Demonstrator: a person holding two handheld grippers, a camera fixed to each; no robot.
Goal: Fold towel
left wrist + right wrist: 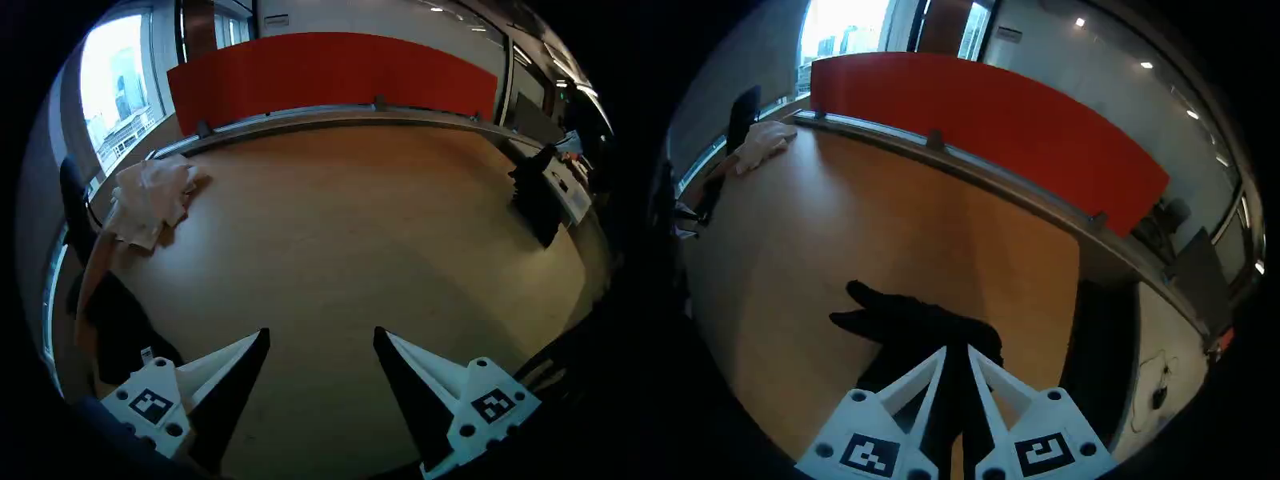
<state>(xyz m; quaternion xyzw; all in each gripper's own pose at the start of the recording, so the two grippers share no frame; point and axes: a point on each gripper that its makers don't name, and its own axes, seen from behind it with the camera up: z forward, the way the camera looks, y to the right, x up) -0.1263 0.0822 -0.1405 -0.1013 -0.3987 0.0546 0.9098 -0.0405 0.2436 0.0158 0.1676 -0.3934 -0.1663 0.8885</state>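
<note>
A black towel (916, 324) lies crumpled on the wooden table (840, 232) close in front of my right gripper (956, 350). Its fingers are nearly together with a strip of the dark cloth pinched between them. In the left gripper view a dark heap that looks like the same black towel (532, 200) sits at the table's far right edge. My left gripper (320, 336) hangs open above bare wood, with nothing between its fingers. A crumpled cream towel pile (152, 200) rests at the table's far left corner, and the pile (760, 144) also appears in the right gripper view.
A red partition (336, 72) with a grey rail runs along the table's back edge. A black chair (112, 320) stands at the left side near the windows (116, 80). A neighbouring desk (1168, 360) with cables lies to the right.
</note>
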